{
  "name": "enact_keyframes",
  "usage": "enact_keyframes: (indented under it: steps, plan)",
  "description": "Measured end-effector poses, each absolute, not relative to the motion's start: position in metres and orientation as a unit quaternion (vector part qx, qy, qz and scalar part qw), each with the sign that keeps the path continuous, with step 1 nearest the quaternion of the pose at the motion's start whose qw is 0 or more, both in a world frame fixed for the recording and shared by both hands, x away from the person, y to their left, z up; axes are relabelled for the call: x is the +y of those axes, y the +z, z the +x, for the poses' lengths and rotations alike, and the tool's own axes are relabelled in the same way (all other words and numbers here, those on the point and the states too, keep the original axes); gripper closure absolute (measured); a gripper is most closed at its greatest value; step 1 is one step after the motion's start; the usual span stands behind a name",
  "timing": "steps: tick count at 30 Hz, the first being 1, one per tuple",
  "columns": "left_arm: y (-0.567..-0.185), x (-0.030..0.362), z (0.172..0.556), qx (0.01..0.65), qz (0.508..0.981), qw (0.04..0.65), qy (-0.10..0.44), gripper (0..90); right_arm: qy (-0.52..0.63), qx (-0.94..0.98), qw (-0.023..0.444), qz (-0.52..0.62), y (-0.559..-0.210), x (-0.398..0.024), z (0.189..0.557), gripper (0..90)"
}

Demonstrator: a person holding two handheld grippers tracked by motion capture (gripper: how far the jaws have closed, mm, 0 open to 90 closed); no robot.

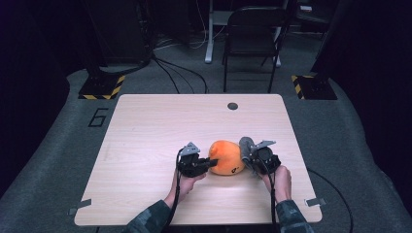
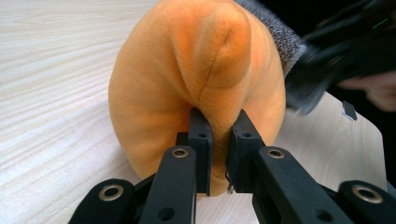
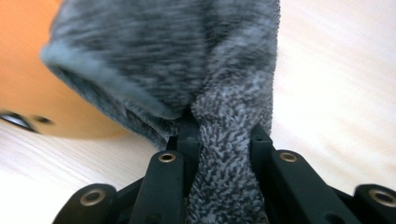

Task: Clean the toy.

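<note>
In the left gripper view, the left gripper (image 2: 219, 135) has its two black jaws pressed nearly together on a fold of the orange plush toy (image 2: 196, 88), pinching a small ridge of the fabric. In the right gripper view, the right gripper (image 3: 223, 135) clamps a bunched fold of a grey knitted cloth (image 3: 187, 60) between its jaws, and the weave and the fuzzy grey edge show here in close detail; the orange plush sits just behind the cloth at the left, with a small dark marking low on its side. The high view gives what the close views cannot: the plush toy (image 1: 225, 158) lies on the pale wooden table (image 1: 145, 131), toward the near edge and a little right of centre, with the left gripper (image 1: 210, 163) touching its left end and the right gripper (image 1: 248, 156) at its right end, where the grey cloth (image 1: 246, 144) is. The toy is a rounded lump, its longer axis running roughly left to right between the two grippers. A folding chair (image 1: 252, 39) stands on the floor well beyond the far edge of the table.
</note>
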State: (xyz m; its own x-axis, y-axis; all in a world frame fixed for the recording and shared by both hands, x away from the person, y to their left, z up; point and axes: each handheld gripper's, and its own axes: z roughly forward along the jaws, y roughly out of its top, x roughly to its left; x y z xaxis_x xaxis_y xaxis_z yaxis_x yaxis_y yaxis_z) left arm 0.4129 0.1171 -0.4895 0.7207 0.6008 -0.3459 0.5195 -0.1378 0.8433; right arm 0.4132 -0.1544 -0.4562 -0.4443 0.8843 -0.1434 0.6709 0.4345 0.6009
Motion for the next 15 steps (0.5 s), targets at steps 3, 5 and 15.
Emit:
enact_keyframes:
  steps: [3,5,15]
  plan:
    - [-0.49,0.117,0.413,0.37,0.755,0.541,0.038,81.8,0.271,0.807,0.245,0.463,-0.429,-0.148,0.402,74.1]
    - [-0.489,0.116,0.412,0.366,0.758,0.539,0.043,81.8,0.308,0.804,0.255,0.439,-0.41,-0.136,0.393,74.1]
    - [-0.49,0.113,0.411,0.36,0.762,0.537,0.045,81.6,0.31,0.826,0.245,0.402,-0.424,-0.109,0.393,74.0]
